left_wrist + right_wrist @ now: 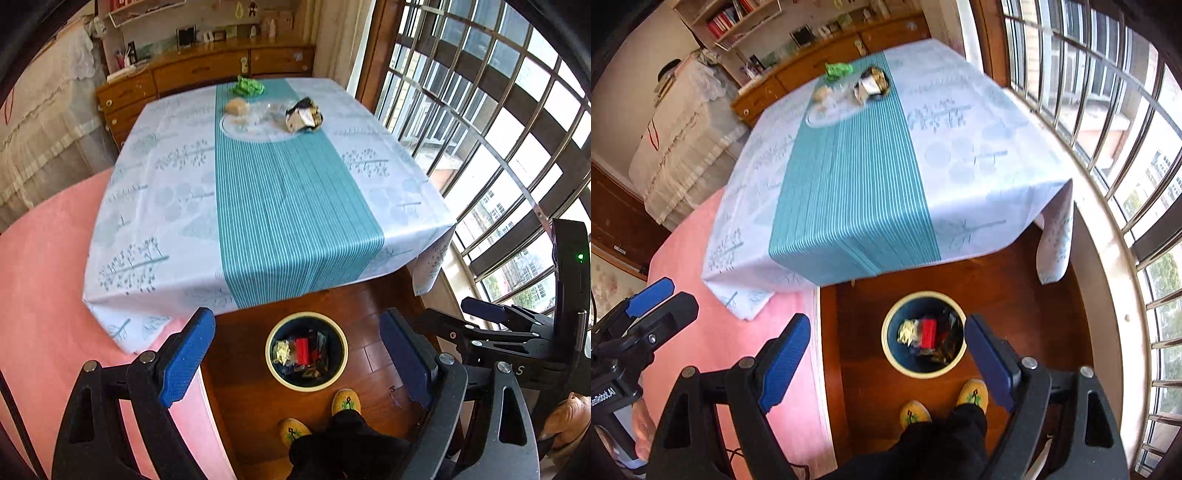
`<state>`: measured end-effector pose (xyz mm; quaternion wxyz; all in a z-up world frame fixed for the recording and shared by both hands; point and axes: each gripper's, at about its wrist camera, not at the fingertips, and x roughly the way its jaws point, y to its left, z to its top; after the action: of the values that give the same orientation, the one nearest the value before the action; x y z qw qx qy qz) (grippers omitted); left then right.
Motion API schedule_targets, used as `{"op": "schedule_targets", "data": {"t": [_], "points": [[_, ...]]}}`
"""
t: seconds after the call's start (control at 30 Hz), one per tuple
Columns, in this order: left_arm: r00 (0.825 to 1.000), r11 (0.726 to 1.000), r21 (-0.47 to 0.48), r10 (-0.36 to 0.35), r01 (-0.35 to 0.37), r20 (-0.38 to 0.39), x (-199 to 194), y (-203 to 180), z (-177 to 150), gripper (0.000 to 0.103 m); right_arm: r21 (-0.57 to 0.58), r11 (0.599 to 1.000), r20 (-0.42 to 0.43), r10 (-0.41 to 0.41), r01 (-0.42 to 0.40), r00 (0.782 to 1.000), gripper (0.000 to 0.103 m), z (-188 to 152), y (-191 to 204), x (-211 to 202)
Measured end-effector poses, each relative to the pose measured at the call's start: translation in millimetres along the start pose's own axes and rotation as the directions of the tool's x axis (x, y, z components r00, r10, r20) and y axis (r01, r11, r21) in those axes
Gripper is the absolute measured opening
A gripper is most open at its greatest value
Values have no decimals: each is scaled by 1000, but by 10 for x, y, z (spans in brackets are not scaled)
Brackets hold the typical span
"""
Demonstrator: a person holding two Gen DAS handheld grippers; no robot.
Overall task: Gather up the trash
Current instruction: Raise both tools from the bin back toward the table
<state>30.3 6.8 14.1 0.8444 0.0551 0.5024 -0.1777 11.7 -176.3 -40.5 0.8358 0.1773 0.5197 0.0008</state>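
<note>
A round waste bin [306, 350] [925, 334] stands on the wooden floor in front of the table and holds several pieces of trash, one of them red. At the table's far end lie a green wrapper [246, 87] [837, 70], a tan crumpled lump [237, 107] [820, 94], clear plastic [264, 112] and a dark crumpled package [303, 115] [872, 85]. My left gripper [297, 363] is open and empty above the bin. My right gripper [886, 363] is open and empty, also above the bin.
The table [258, 206] wears a white and teal striped cloth. A pink bed [40, 280] lies to the left. A barred window [498, 129] runs along the right. A wooden dresser [207, 70] stands behind the table. My slippered feet [321, 413] stand by the bin.
</note>
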Motion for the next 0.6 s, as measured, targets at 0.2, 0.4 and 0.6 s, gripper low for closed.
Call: {"op": "schedule_targets", "data": {"t": [0.2,0.4,0.6], "points": [[991,999,34,-8,4,135,-509,9,265,90,-47,999,175,-3,11,984,86,303,221,-499],[972,999,48,-3,-9,236,-846,10,469,90,-112,994,274,21,10,961,86,550,514,-814],[958,999,50,5,-21,287,-985,72,633,90,-151,989,290,34,10,956,86,768,706,-882]]}}
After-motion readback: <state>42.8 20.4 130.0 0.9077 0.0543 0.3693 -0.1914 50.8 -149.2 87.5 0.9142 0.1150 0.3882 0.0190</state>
